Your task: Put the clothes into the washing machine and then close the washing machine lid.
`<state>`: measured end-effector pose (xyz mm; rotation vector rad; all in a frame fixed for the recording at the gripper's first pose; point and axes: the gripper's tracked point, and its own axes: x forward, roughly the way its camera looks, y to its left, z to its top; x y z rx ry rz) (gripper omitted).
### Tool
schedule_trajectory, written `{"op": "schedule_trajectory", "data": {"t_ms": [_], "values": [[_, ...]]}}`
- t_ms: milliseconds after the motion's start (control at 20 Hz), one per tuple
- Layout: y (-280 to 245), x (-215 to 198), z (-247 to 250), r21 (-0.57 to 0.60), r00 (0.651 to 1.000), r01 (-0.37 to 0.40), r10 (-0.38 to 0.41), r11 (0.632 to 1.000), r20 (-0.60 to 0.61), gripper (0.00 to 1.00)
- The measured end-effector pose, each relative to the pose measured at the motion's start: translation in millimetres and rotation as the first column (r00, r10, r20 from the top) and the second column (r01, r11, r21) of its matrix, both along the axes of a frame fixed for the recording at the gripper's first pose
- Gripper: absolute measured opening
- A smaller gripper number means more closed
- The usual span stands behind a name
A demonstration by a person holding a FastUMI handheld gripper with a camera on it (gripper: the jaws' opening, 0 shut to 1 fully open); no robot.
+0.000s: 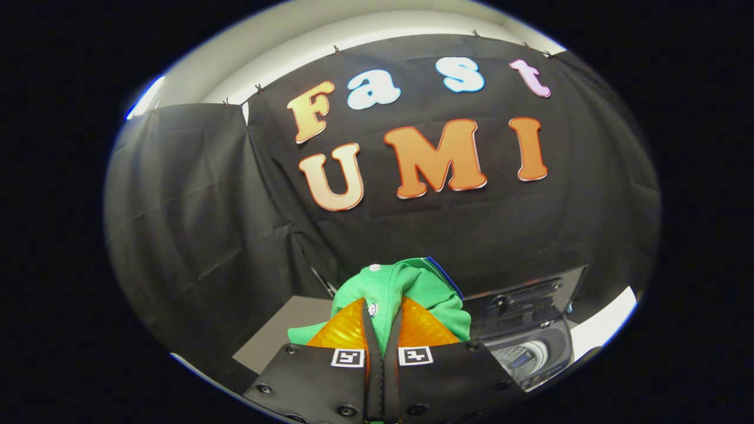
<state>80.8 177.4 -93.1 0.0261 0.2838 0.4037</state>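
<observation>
A green garment (406, 285) with white buttons is bunched up between my fingers and lifted off the surface; it rises above them and drapes to both sides. My gripper (383, 327) is shut on this cloth, with both fingers pressed close together on a fold of it. To the right of the fingers and lower down stands the washing machine (533, 353). Its dark lid (530, 300) is raised upright behind the opening, and the metal drum (518, 358) shows inside.
Black cloth walls close the booth behind and to the left. A grey table surface (277, 338) lies to the left of the fingers. A white strip of floor or wall (607, 321) shows past the machine on the right.
</observation>
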Motion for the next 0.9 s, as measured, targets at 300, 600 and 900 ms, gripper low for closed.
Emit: {"op": "schedule_trajectory", "data": {"t_ms": [300, 600, 900], "values": [[-86, 20, 35, 0.020, 0.995, 0.081, -0.082, 0.997, 0.061, 0.08], [-166, 43, 36, 0.040, 0.987, 0.152, -0.153, 0.988, 0.050, 0.08], [-224, 63, 7, 0.027, 0.983, 0.183, -0.183, 0.983, 0.004, 0.08]]}}
